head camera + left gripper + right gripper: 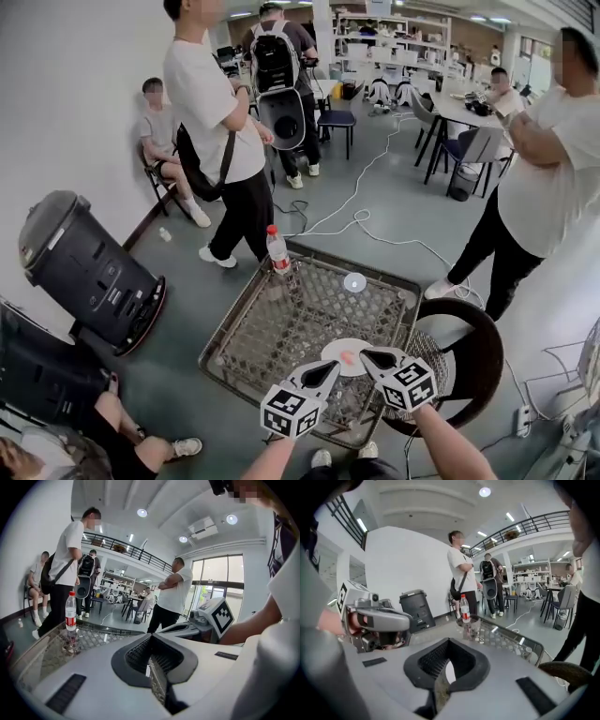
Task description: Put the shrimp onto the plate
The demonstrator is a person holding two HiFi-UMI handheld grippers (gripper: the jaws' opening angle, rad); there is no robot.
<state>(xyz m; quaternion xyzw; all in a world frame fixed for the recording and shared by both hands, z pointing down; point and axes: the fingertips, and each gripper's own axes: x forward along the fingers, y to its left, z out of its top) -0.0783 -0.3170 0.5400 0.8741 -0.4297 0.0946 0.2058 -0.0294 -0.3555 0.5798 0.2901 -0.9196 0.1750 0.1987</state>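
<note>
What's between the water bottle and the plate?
Only bare mesh tabletop, seen in the head view, separates the bottle and the plate; the small white disc sits off to one side.

Lattice-top table (246,330), metal rim. 1 clear bottle (277,249) with red cap and red label, upright at the far-left corner. 1 small white disc (354,282) flat near the far edge, apart from the bottle. Dark round chair (472,349) just beside the table's right side. Black bin (89,267) tilted on the floor, left. White cable (361,192) trails across the grey floor. Person with shoulder bag (220,122) stands beyond the table. Seated person (159,131) by the wall.
</note>
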